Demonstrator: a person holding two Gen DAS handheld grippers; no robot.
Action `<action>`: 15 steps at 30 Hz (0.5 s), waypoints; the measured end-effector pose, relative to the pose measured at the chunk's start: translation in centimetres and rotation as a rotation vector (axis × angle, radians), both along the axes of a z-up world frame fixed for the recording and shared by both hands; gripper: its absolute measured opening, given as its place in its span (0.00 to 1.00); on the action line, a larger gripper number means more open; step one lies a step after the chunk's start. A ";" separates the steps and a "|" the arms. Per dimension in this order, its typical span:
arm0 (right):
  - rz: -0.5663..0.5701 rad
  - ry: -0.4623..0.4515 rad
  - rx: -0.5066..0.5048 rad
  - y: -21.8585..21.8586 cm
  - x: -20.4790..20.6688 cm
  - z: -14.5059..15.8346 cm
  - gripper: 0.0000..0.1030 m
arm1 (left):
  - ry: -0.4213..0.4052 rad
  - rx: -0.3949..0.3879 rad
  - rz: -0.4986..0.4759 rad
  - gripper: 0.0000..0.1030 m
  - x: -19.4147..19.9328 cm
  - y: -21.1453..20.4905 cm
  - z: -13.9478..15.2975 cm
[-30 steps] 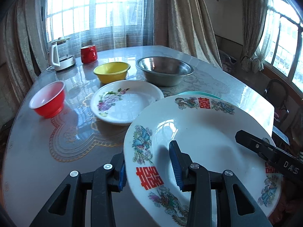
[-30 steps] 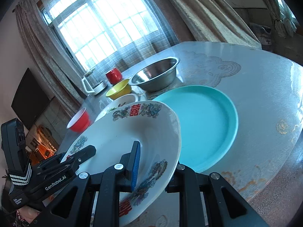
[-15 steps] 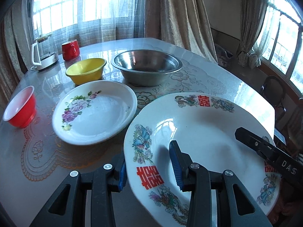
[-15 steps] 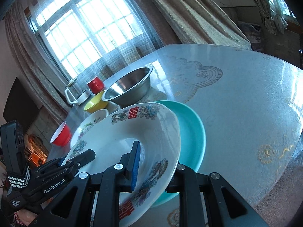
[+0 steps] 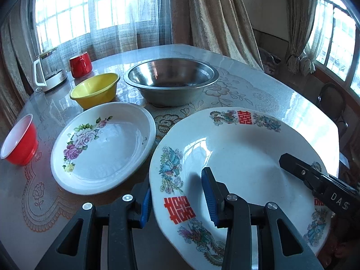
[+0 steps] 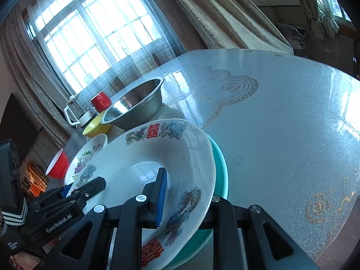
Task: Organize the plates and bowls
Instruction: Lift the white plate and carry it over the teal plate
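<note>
A large white plate with dragon and red double-happiness prints (image 5: 243, 157) is held by both grippers. My left gripper (image 5: 177, 199) is shut on its near left rim. My right gripper (image 6: 186, 194) is shut on its right rim (image 6: 180, 157). The plate sits low over a teal plate (image 6: 221, 164), which shows only as a crescent under it in the right wrist view; contact cannot be told. A white floral plate (image 5: 103, 146) lies just left. A steel bowl (image 5: 171, 83), a yellow bowl (image 5: 95, 92) and a red bowl (image 5: 19, 144) stand behind and left.
A red mug (image 5: 80, 64) and a glass kettle (image 5: 48, 69) stand at the table's far left edge. The glass-topped table (image 6: 281, 112) extends bare to the right. A chair (image 5: 333, 105) stands beyond the right edge. Curtains and windows lie behind.
Both grippers carried the printed plate right and down over the teal plate, which is now almost covered. The floral plate and bowls have shifted left in the left wrist view.
</note>
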State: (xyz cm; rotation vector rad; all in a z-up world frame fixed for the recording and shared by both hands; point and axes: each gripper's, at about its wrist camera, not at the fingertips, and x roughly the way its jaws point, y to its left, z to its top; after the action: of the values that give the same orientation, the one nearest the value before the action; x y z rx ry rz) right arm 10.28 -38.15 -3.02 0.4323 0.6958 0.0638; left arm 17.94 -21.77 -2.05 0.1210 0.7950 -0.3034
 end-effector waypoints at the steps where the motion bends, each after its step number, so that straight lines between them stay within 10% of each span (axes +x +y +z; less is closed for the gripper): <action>1: -0.003 0.008 0.003 0.0 0.0 -0.2 0.19 | -0.007 0.010 -0.003 0.41 0.0 -0.1 0.0; 15: -0.057 0.003 0.004 -0.5 -0.5 0.0 0.21 | -0.037 0.010 -0.006 0.44 -1.7 1.4 0.3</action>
State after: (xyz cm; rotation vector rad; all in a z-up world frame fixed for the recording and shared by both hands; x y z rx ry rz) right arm 9.82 -38.63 -3.03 0.4565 0.6859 0.0105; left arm 16.23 -20.39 -1.76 0.1376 0.7594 -0.3018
